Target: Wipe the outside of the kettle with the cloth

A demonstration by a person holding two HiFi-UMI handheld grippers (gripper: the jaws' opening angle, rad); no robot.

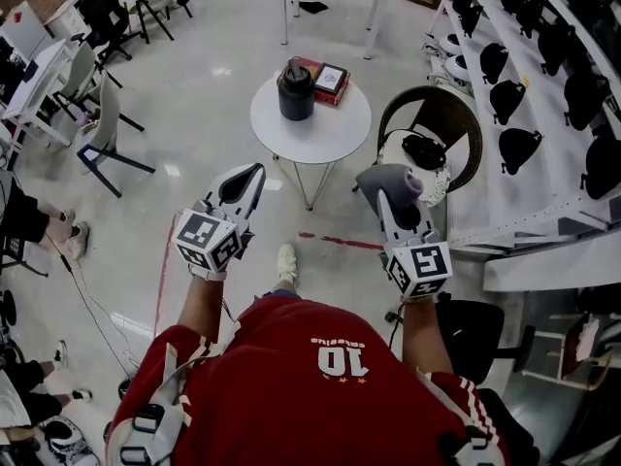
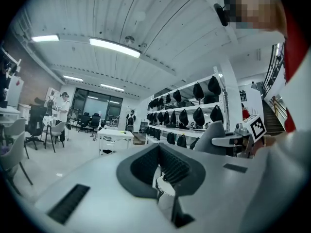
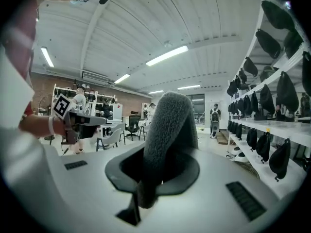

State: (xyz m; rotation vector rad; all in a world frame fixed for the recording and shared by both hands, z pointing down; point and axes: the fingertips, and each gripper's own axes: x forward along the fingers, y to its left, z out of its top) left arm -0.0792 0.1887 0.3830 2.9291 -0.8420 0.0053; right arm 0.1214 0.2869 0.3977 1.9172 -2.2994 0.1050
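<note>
Our right gripper (image 1: 388, 202) has its jaws clamped on the grey cloth (image 1: 386, 178). The jaws of our left gripper (image 1: 248, 179) are together and empty. The kettle (image 1: 296, 90) stands upright on the round counter (image 1: 335, 129), well ahead of both and left of the cloth.

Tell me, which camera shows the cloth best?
The right gripper view: the cloth fills its middle, close up, gripped. The head view shows it small; the left gripper view catches it far right.
</note>
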